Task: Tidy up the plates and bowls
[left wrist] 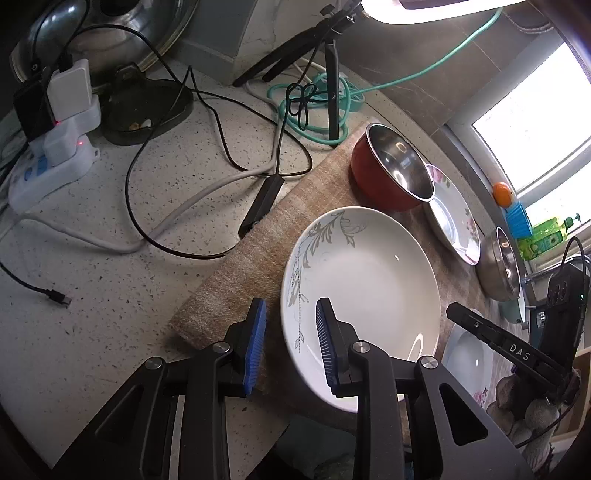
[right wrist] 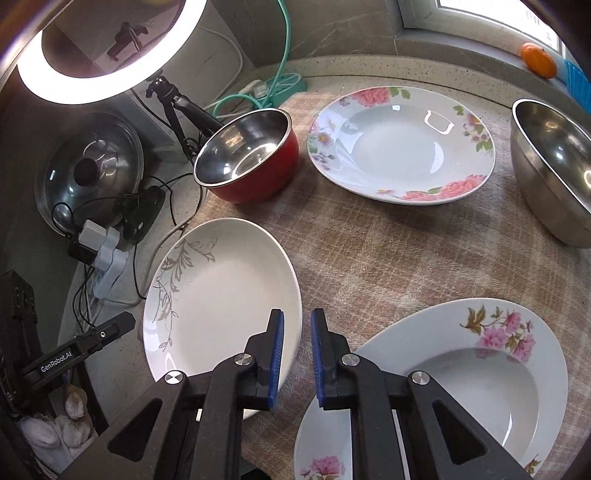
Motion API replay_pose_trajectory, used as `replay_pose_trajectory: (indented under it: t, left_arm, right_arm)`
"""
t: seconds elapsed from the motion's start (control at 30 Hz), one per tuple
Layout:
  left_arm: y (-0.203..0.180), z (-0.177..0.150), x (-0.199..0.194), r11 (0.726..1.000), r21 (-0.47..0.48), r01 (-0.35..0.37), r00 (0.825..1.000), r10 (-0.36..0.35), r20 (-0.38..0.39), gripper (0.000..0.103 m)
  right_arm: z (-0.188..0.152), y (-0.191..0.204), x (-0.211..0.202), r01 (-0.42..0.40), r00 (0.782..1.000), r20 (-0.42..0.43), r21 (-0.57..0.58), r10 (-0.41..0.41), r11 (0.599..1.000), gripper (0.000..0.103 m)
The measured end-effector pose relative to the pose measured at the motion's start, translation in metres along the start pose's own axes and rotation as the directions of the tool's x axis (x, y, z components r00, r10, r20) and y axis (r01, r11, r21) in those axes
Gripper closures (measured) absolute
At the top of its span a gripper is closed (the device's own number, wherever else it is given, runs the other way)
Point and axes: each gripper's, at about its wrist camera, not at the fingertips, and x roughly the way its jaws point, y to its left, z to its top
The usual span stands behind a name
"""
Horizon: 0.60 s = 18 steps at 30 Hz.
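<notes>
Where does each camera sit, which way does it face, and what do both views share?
Left wrist: on the left gripper, facing down over the leaf plate toward cables and red bowl; its own fingers show.
Right wrist: on the right gripper, facing down across the cloth toward the window; its own fingers show.
Shared: leaf plate, red bowl, steel bowl; each sees the other gripper.
</notes>
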Motion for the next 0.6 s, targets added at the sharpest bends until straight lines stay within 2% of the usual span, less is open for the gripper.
replay_pose_trajectory:
  t: [0.5, 0.6]
  left_arm:
    - [0.001, 0.002, 0.017, 1.000, -0.004, -0.001, 0.999, 0.001, -0.044, 0.082]
    - [0.002, 0.002, 0.020, 1.000, -0.004, -0.003, 0.999, 0.002, -0.053, 0.086]
  right_arm:
    - [0.007, -0.001, 0.022, 0.006, 0.999, -0.044, 0.000, -0.006, 1.000, 0.092]
    - [0.007, -0.001, 0.026, 0.004, 0.999, -0.052, -0.003, -0.004, 1.000, 0.093]
